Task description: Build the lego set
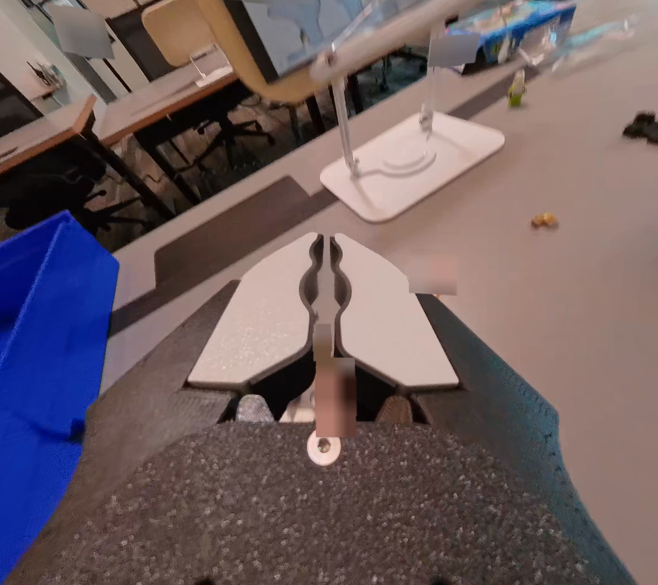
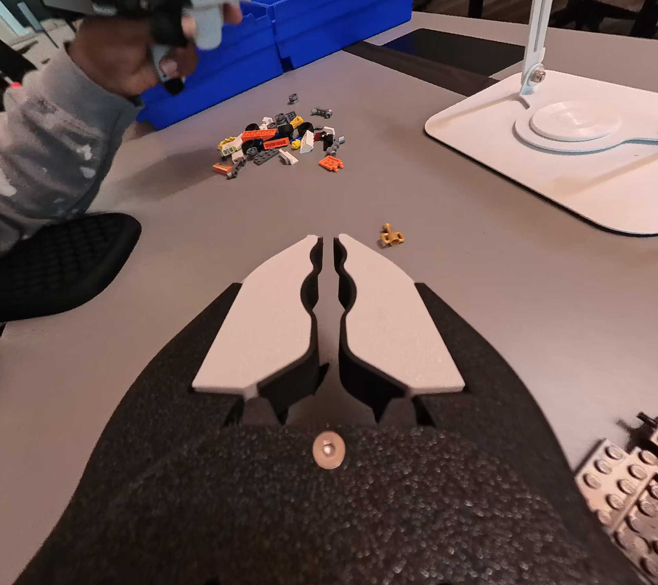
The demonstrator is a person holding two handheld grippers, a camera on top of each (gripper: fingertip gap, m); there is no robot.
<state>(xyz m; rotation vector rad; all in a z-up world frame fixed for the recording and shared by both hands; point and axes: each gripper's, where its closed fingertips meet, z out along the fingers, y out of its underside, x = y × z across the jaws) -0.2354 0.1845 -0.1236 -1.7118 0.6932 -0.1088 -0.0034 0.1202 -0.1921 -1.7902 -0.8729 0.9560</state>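
Right wrist view crops grey studded plates at corner.

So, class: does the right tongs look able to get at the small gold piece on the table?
Probably yes. The gold piece lies alone on bare table, just ahead-right of the right tongs; nothing stands between. Its fingers are nearly closed, so they'd need opening first.

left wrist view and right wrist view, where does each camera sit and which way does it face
Left wrist view: sits on the left gripper, raised, facing along the grey table toward the white flat-based stand; its jaws nearly closed, empty.
Right wrist view: sits on the right gripper, low, facing the heap of small coloured lego pieces and blue plastic bins; the person's hand shows.
Shared: the stand, small gold lego piece, a blue bin.
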